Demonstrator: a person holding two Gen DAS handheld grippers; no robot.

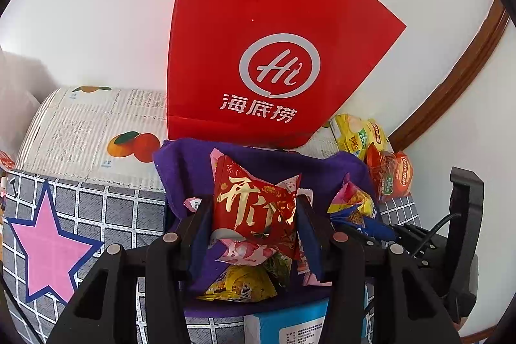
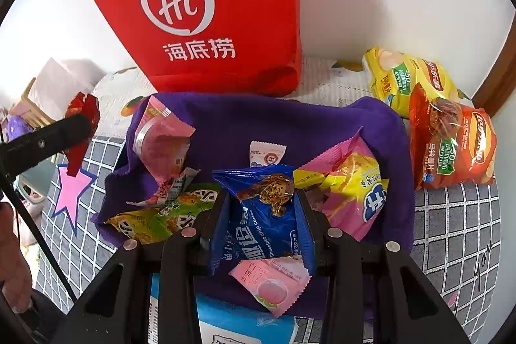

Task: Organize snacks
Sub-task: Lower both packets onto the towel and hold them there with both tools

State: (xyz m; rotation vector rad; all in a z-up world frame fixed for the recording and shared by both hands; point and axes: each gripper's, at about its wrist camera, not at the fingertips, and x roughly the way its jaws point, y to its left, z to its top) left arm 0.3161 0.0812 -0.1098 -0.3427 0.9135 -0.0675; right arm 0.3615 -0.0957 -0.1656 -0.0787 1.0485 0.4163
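Note:
My left gripper (image 1: 254, 208) is shut on a red snack packet with gold characters (image 1: 254, 202), held above a purple cloth (image 1: 193, 163) heaped with snacks. It also shows in the right wrist view (image 2: 85, 113) at the far left. My right gripper (image 2: 261, 202) is shut on a blue chocolate-chip cookie packet (image 2: 264, 211) over the same purple cloth (image 2: 290, 121). Around it lie a pink packet (image 2: 161, 137), a green-yellow packet (image 2: 161, 215), a pink-yellow packet (image 2: 348, 182) and a small white sachet (image 2: 267, 152).
A red paper bag (image 2: 209, 5) stands against the white wall behind the cloth. Yellow (image 2: 400, 76) and orange (image 2: 451, 144) crisp bags lie at the right. A grey checked tablecloth (image 2: 451, 221) with a pink star (image 1: 51, 244) covers the table. A blue-white box (image 2: 225, 321) lies nearest.

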